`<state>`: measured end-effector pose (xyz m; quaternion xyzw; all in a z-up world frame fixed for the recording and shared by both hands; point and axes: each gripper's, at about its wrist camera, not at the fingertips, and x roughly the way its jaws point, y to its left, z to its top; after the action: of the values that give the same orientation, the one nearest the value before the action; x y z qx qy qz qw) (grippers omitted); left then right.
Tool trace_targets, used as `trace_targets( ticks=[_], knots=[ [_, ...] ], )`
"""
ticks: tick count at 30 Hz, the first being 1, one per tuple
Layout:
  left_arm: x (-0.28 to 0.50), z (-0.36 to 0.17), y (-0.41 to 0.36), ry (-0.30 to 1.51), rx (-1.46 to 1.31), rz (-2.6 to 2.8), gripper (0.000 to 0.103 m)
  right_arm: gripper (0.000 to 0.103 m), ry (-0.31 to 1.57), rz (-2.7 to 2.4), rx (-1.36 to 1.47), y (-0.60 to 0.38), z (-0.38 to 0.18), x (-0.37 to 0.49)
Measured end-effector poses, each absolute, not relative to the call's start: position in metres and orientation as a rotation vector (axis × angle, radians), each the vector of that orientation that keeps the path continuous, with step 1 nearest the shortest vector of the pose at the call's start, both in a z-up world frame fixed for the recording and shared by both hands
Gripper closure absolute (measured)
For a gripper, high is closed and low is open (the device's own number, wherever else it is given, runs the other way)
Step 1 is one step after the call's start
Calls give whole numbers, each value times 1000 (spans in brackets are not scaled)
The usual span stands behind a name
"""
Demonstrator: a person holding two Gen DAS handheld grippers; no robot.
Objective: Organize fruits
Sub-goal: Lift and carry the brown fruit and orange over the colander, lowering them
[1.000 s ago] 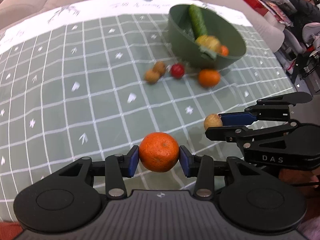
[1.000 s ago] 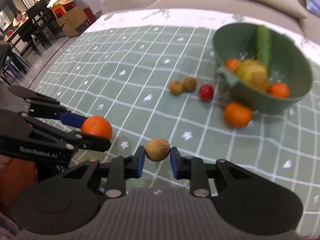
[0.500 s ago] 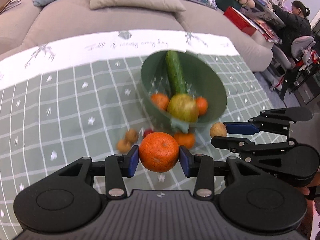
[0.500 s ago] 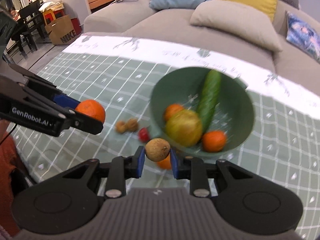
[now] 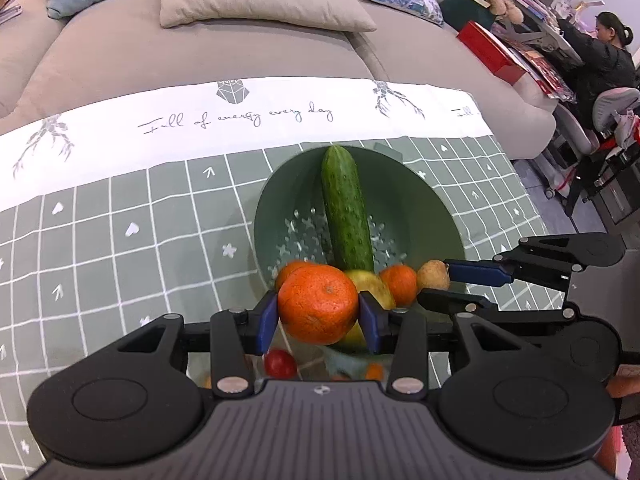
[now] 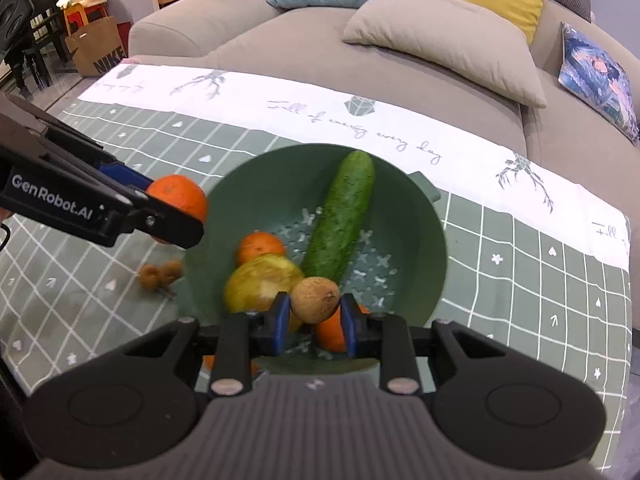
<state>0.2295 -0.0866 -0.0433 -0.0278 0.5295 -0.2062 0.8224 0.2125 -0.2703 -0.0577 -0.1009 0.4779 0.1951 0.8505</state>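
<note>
Bowl (image 5: 432,216) nearer now; checked tablecloth (image 5: 120,264), sofa (image 5: 200,52)

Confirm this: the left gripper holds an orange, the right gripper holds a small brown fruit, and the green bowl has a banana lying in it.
Not quite: there is no banana. The long thing in the green bowl is a cucumber, as the right wrist view shows. The rest holds: the left gripper grips an orange, and the right gripper a small brown fruit.
</note>
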Motion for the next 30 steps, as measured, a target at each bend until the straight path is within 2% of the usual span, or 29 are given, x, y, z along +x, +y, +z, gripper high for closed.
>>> trace_targets(
  ticks=[18,30],
  knots=[
    [281,-90,-129,1177,98,-422,55,80,1097,447,-313,-278,-109,273],
    [291,-100,-145,1180,185,-441,54,80,1107,505,-471,-263,-122,280]
  ],
)
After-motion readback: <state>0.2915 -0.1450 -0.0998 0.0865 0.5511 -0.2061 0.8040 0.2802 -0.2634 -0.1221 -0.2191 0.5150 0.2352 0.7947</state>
